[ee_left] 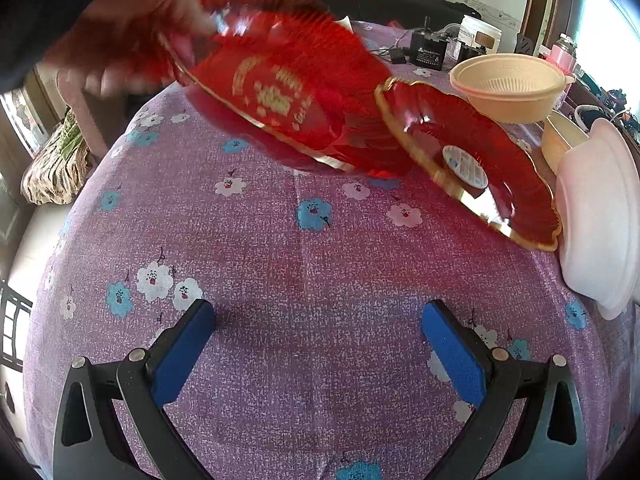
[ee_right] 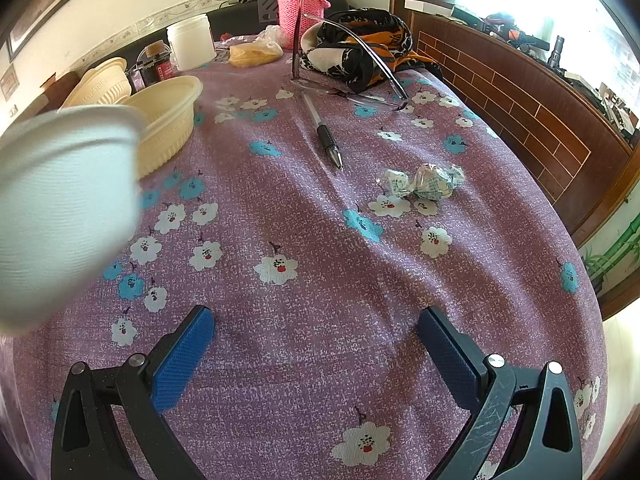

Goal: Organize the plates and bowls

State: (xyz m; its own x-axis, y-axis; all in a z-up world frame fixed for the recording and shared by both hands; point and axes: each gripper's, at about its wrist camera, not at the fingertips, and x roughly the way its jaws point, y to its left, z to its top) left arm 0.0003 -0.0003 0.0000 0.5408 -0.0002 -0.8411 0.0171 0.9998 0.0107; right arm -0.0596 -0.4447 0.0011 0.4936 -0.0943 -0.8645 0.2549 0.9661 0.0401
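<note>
In the left wrist view, the left gripper (ee_left: 318, 322) hangs wide apart and empty over the flowered tablecloth (ee_left: 280, 264), while a bare hand (ee_left: 132, 36) holds a blurred red plate (ee_left: 280, 92) tilted above a second red plate (ee_left: 472, 160), beside a cream bowl (ee_left: 508, 84) and a white bowl (ee_left: 600, 216). In the right wrist view, the right gripper (ee_right: 316, 326) is also spread wide and empty; the white bowl (ee_right: 64, 208) sits at left against a cream bowl (ee_right: 168, 124), with a pen (ee_right: 324, 132) farther off.
</note>
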